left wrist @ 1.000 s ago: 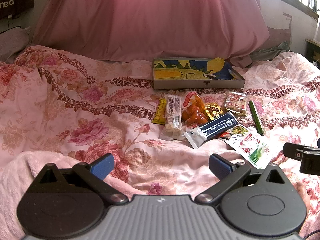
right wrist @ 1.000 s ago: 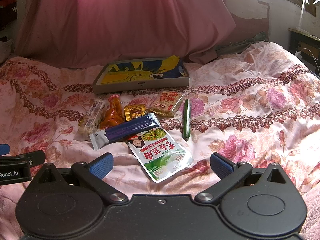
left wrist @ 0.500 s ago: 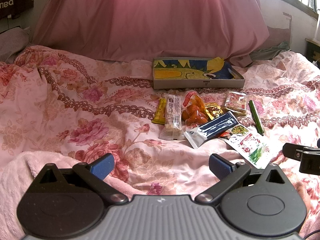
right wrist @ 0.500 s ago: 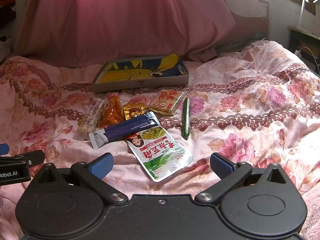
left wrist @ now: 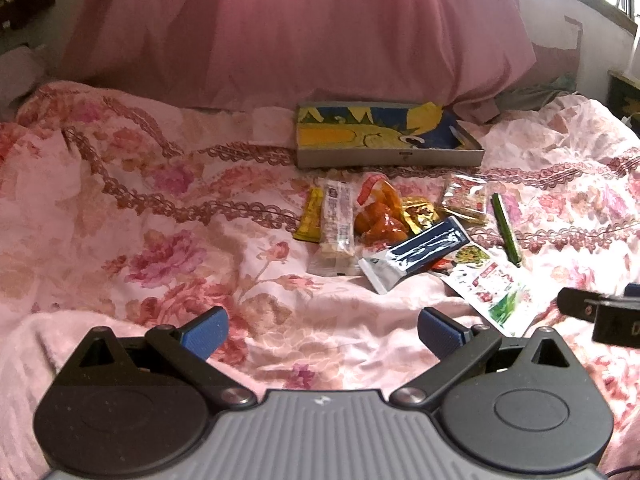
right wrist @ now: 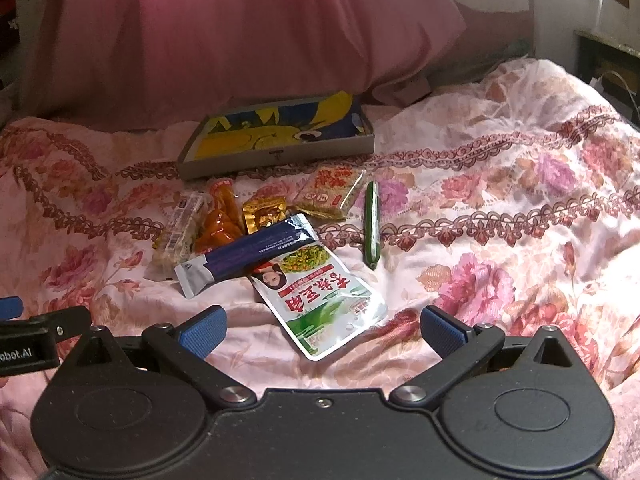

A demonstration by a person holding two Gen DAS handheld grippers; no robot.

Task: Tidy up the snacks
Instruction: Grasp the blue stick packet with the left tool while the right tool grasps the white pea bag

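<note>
Several snack packets lie in a cluster on the floral bedspread: a white-green pouch [right wrist: 320, 296], a dark blue packet [right wrist: 248, 256], an orange packet [right wrist: 220, 220], a gold packet [right wrist: 264, 212], a clear bar [right wrist: 180, 232], a red-yellow packet [right wrist: 330, 192] and a green stick [right wrist: 371, 224]. Behind them stands a shallow yellow-blue box [right wrist: 280, 152]. The same cluster [left wrist: 416, 248] and the box [left wrist: 388, 156] show in the left wrist view. My left gripper [left wrist: 322, 330] is open and empty, short of the cluster. My right gripper [right wrist: 322, 330] is open and empty, just before the pouch.
A large pink pillow [right wrist: 240, 40] rises behind the box. The bedspread [right wrist: 500, 220] spreads to the right, with a dark bedside table [right wrist: 608, 60] beyond its edge. The right gripper's side [left wrist: 600, 312] shows at the left view's right edge.
The right gripper has edged forward and a little right, so the snacks sit closer in its view. The left gripper has barely moved. Both stay open.
</note>
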